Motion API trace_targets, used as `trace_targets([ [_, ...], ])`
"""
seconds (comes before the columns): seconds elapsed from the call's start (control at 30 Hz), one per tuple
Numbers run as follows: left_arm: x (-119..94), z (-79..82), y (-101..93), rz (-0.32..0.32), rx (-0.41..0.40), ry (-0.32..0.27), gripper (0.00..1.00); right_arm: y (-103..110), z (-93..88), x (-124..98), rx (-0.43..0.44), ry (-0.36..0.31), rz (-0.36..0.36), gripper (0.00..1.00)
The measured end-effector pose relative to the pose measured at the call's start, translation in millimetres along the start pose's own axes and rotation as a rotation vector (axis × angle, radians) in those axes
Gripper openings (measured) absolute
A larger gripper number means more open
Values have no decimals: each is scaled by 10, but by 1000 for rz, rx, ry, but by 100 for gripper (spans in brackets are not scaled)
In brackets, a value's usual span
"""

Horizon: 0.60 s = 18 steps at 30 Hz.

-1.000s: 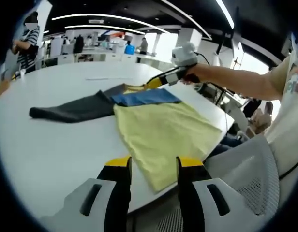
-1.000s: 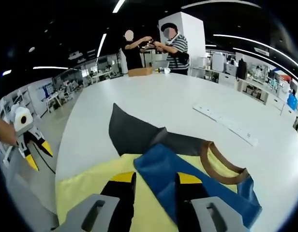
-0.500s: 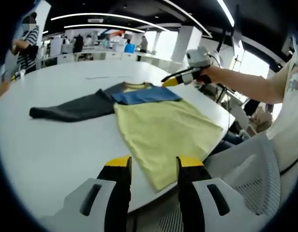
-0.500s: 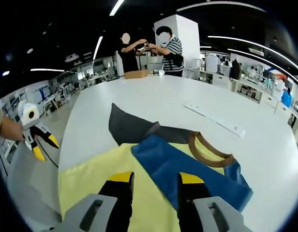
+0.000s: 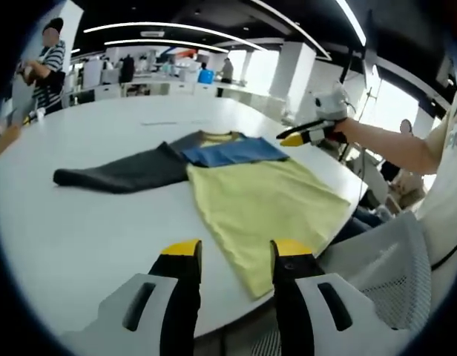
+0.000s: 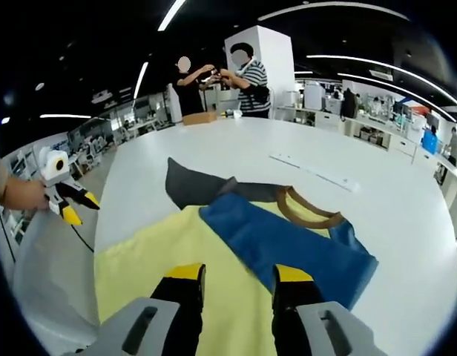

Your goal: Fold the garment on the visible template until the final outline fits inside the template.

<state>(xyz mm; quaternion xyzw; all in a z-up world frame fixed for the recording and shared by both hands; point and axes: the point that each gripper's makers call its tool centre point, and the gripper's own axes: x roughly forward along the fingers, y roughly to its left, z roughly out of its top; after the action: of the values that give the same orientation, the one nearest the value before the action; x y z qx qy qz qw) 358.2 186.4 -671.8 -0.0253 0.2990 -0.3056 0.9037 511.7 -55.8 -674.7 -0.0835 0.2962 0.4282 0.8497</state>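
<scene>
Tongs (image 5: 231, 252) open, garment (image 5: 265, 204) on white table (image 5: 87, 230), office

Left gripper (image 5: 236, 256): pale grey body, two black fingers (image 5: 185, 282) tipped in yellow. Right gripper (image 6: 237, 280) looks the same. The person wears a pale short-sleeved shirt (image 5: 445, 200) with a coloured print.

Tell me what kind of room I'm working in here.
Probably an open-plan office or lab: a big white table holding the shirt, a mesh office chair, rows of desks under strip lights.
</scene>
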Motion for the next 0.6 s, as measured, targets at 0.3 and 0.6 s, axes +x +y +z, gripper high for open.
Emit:
trace_targets([
  [0.3,3,120,275,61,11,-13,33,47,-143,-140,18,0,-1,34],
  [0.6,-36,195,628,131,-7,-26,31,93,-180,-205,28,-13,-2,34],
])
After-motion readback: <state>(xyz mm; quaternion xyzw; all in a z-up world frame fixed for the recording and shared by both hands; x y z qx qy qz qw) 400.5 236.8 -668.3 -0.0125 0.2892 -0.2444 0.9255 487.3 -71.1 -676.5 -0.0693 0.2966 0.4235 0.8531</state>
